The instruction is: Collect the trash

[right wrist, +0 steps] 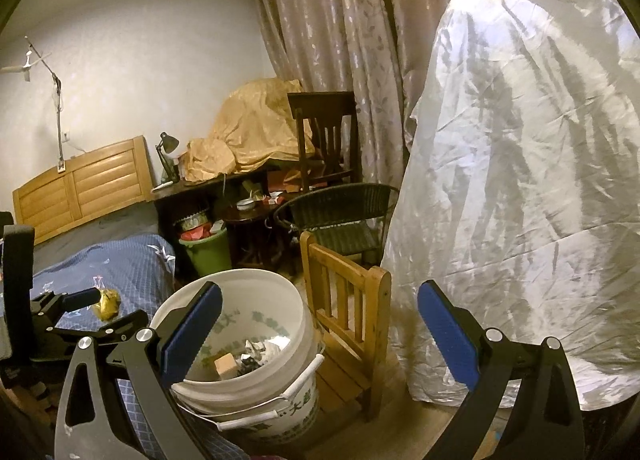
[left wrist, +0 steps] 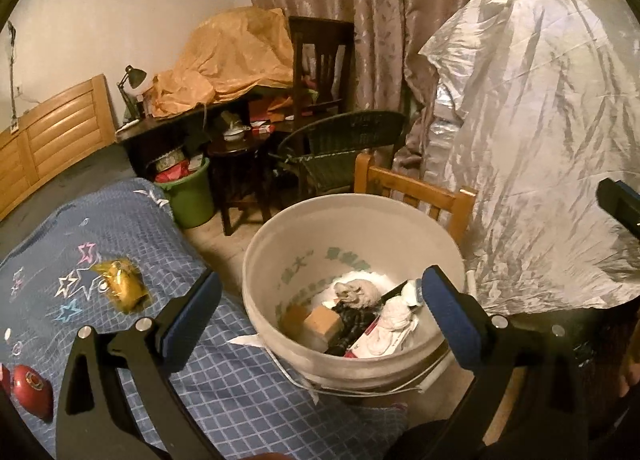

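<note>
A white plastic bucket (left wrist: 276,252) (right wrist: 288,296) stands on the floor beside the bed. It holds crumpled tissues (left wrist: 394,314), a small cardboard box (left wrist: 323,320) and dark scraps. A crumpled yellow wrapper (left wrist: 120,284) (right wrist: 106,302) lies on the blue checked bedspread (left wrist: 240,380). My left gripper (left wrist: 320,308) hangs open above the bucket's near side, with nothing between its fingers. My right gripper (right wrist: 320,328) is open too, over the bucket's right rim, empty. The left gripper's body (right wrist: 72,300) shows at the left of the right wrist view.
A red round object (left wrist: 32,388) lies on the bedspread at the lower left. A small wooden chair (right wrist: 348,300) stands right of the bucket, with a large silver-covered bulk (right wrist: 520,200) beyond. A green bin (left wrist: 190,200), a dark wicker chair (left wrist: 344,148) and a cluttered desk sit farther back.
</note>
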`<state>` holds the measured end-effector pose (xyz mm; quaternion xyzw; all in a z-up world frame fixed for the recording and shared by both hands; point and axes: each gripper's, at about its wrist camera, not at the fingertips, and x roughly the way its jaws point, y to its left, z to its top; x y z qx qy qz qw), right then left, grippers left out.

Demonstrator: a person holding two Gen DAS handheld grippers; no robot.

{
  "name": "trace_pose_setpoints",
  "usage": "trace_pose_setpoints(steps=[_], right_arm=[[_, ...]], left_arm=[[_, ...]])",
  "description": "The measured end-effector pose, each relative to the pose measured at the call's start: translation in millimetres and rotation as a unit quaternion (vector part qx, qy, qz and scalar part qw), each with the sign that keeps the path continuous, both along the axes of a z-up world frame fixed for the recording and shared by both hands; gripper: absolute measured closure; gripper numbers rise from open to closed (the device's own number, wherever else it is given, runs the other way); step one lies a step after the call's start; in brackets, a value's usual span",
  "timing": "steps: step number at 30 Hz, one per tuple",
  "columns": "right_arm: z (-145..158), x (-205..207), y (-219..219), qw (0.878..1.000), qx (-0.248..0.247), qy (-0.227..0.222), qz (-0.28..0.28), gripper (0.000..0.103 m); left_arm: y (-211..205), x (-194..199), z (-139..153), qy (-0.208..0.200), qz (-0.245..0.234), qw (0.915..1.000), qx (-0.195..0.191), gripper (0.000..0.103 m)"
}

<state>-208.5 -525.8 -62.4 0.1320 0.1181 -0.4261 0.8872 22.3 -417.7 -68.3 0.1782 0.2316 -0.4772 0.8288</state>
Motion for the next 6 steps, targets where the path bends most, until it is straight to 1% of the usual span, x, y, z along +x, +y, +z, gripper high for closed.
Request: trace_pose_setpoints(steps=[1,3,6], right_arm=[[0.7,-0.4,-0.5,1.000,-0.001,0.000,0.000,0.005],[1.7,0.7,0.8,1.000,-0.002,0.001,0.001,0.005],[3.2,1.7,2.0,1.000,-0.002,0.001,0.002,0.005]], left_arm=[[0.5,0.3,0.2,0.000,0.003,1.0000,0.001,0.006],[0.6,0.7,0.2,0.009,-0.009,0.9999,0.006,0.006],[3.3,1.6,0.4,0.006,-0.005,0.9999,0.007,0.006]])
